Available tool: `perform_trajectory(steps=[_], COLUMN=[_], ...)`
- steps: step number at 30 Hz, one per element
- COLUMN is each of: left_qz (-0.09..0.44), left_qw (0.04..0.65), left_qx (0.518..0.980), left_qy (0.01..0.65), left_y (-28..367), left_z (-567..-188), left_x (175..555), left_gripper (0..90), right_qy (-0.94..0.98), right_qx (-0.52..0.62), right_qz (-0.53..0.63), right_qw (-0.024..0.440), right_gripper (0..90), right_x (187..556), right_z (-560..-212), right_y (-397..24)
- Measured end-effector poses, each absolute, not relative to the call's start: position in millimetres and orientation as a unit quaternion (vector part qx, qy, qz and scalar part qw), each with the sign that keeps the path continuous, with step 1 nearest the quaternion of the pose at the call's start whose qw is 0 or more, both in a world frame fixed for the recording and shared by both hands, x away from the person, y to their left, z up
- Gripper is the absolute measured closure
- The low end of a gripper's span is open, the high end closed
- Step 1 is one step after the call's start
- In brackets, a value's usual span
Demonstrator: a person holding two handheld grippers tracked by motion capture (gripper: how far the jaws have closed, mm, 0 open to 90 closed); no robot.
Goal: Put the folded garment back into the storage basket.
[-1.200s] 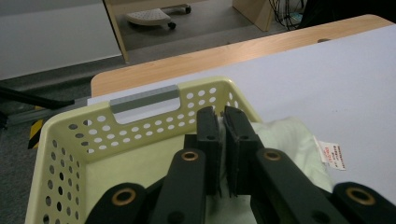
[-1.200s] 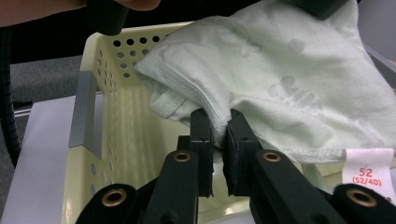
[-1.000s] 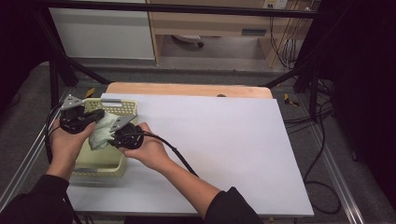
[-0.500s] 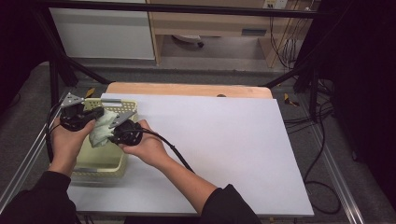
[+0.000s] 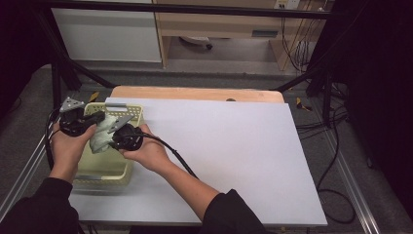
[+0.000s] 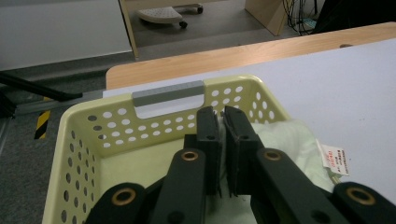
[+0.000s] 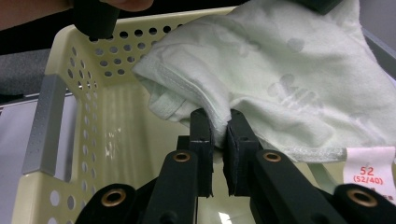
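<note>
One soft, pale-green cloth (image 7: 289,79) – crumpled, with a white tag – hangs over one perforated yellow plastic basket (image 6: 154,123), pinched by both the left gripper (image 6: 222,116) and right gripper (image 7: 219,121)

You get a brightly, evenly lit white tabletop (image 5: 234,146) in the high view, while the room's left and right edges sink into black. Both gripper views are sharp farther off and soft near the bottom.

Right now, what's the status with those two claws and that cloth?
Left gripper shut on pale green garment. Right gripper shut on it too. Garment held over yellow basket. Nothing in the way.
</note>
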State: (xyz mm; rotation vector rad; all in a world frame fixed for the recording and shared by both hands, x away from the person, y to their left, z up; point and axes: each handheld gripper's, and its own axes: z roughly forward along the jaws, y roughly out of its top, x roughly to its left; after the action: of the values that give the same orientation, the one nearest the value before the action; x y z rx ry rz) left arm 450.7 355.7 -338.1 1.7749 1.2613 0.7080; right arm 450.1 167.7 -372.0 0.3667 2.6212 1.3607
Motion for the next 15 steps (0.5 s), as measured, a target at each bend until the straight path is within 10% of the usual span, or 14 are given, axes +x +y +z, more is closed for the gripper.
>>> perform_trajectory(steps=[4, 8, 15], left_qz=[0.274, 0.269, 0.285], left_qw=[0.429, 0.434, 0.44], left_qx=[0.696, 0.676, 0.672], left_qy=[0.507, 0.531, 0.523], left_y=[355.9, 355.3, 346.3], left_z=[-344.1, -349.7, -343.1], left_x=[455.6, 453.9, 431.0], left_gripper=[79.2, 45.6, 36.8], right_qy=[0.877, 0.88, 0.873], right_qx=[0.132, 0.147, 0.147], right_qz=[0.456, 0.447, 0.457], right_qw=[0.076, 0.069, 0.086], right_gripper=[74.5, 51.3, 32.3], right_x=[451.2, 449.4, 436.6], right_z=[-373.0, -372.9, -351.8], right_y=[168.9, 164.0, 132.0])
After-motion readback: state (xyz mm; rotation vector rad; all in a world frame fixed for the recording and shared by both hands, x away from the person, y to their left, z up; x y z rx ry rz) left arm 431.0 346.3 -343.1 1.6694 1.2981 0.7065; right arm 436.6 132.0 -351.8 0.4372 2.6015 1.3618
